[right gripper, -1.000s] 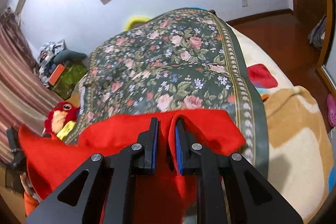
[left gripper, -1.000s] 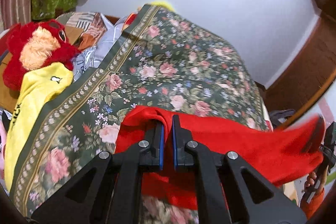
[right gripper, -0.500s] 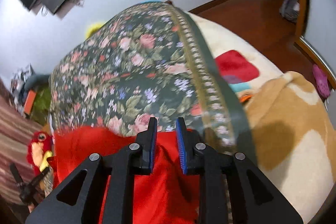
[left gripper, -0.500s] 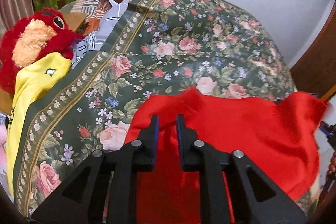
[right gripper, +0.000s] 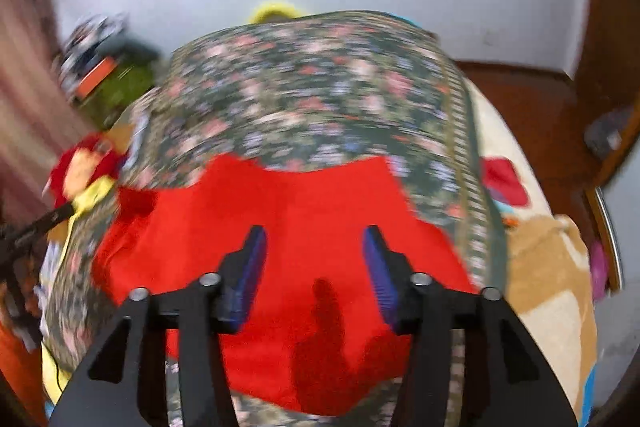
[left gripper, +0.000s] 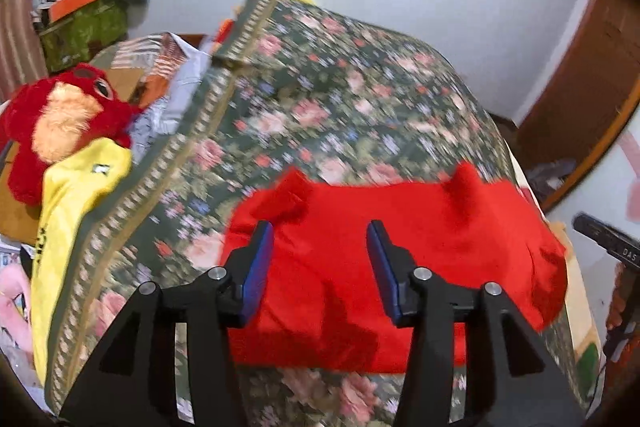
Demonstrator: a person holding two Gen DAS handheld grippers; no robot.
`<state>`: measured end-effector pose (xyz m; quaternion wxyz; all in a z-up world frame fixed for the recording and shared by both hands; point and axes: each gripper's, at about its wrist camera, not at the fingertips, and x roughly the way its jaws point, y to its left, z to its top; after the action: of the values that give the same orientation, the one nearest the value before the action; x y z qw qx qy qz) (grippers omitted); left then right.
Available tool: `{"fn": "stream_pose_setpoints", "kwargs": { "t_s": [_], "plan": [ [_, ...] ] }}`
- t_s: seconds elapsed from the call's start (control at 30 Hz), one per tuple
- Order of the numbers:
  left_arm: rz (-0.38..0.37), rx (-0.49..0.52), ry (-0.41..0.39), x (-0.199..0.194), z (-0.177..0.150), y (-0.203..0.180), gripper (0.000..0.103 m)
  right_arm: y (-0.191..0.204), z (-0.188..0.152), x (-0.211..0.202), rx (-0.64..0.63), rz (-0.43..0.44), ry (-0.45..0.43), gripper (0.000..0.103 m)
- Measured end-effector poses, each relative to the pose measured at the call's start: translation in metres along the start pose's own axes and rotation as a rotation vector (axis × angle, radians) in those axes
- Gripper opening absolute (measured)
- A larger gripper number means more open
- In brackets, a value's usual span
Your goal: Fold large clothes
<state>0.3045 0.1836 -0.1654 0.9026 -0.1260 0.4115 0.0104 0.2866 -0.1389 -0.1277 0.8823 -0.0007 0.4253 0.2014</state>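
A red garment (left gripper: 400, 235) lies spread flat on the near part of a floral bedspread (left gripper: 340, 99). It also shows in the right wrist view (right gripper: 288, 219). My left gripper (left gripper: 320, 247) is open and empty, hovering above the garment's left half. My right gripper (right gripper: 314, 251) is open and empty above the garment's middle. The other gripper's black body shows at the right edge of the left wrist view (left gripper: 608, 239). Both views are motion-blurred.
A red plush toy (left gripper: 60, 123) and a yellow cloth (left gripper: 68, 211) lie left of the bedspread. A beige blanket (right gripper: 552, 287) and a small red item (right gripper: 502, 183) lie to the right. A wooden door (left gripper: 592, 67) and cluttered green box (left gripper: 80, 23) stand beyond.
Both grippers let go of the red garment and opened wide. The garment dropped flat onto the bedspread, and both grippers lifted back from it.
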Motion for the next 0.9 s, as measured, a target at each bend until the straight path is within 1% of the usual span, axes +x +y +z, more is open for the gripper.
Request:
{"fn": "stream_pose_setpoints", "kwargs": {
  "t_s": [0.03, 0.17, 0.27, 0.33, 0.37, 0.4, 0.43, 0.5, 0.57, 0.63, 0.73, 0.8, 0.83, 0.9],
  "plan": [
    [-0.015, 0.018, 0.023, 0.005, -0.006, -0.007, 0.048, 0.015, -0.002, 0.005, -0.043, 0.016, 0.013, 0.051],
    [-0.066, 0.071, 0.102, 0.024, -0.028, -0.033, 0.048, 0.047, -0.015, 0.036, -0.125, 0.06, 0.095, 0.052],
    [-0.085, 0.122, 0.161, 0.043, -0.045, -0.05, 0.05, 0.055, -0.028, 0.06, -0.165, 0.046, 0.17, 0.061],
    [-0.076, 0.154, 0.188, 0.055, -0.057, -0.058, 0.057, 0.049, -0.038, 0.07, -0.172, 0.033, 0.21, 0.063],
    [-0.071, 0.163, 0.194, 0.058, -0.061, -0.059, 0.059, 0.045, -0.042, 0.071, -0.166, 0.039, 0.217, 0.069],
    [-0.069, 0.169, 0.203, 0.062, -0.065, -0.059, 0.059, 0.041, -0.045, 0.07, -0.157, 0.038, 0.22, 0.077],
    [-0.077, 0.171, 0.214, 0.066, -0.068, -0.058, 0.059, 0.033, -0.048, 0.068, -0.144, 0.043, 0.222, 0.081],
    [-0.095, 0.18, 0.227, 0.068, -0.073, -0.055, 0.059, 0.019, -0.052, 0.065, -0.125, -0.001, 0.226, 0.081],
    [-0.108, 0.201, 0.224, 0.066, -0.073, -0.052, 0.059, -0.003, -0.059, 0.062, -0.114, -0.074, 0.233, 0.081],
    [-0.103, 0.222, 0.216, 0.064, -0.071, -0.049, 0.06, -0.024, -0.064, 0.059, -0.094, -0.105, 0.238, 0.081],
    [-0.027, 0.236, 0.201, 0.069, -0.061, -0.036, 0.062, -0.049, -0.069, 0.05, -0.049, -0.14, 0.218, 0.081],
    [-0.011, 0.208, 0.217, 0.079, -0.053, -0.021, 0.062, -0.063, -0.073, 0.047, -0.021, -0.217, 0.211, 0.081],
    [0.0, 0.187, 0.225, 0.085, -0.048, -0.012, 0.062, -0.07, -0.075, 0.046, 0.003, -0.214, 0.209, 0.081],
    [0.054, 0.142, 0.235, 0.1, -0.04, 0.006, 0.062, -0.083, -0.08, 0.045, 0.066, -0.169, 0.208, 0.083]
  ]
}}
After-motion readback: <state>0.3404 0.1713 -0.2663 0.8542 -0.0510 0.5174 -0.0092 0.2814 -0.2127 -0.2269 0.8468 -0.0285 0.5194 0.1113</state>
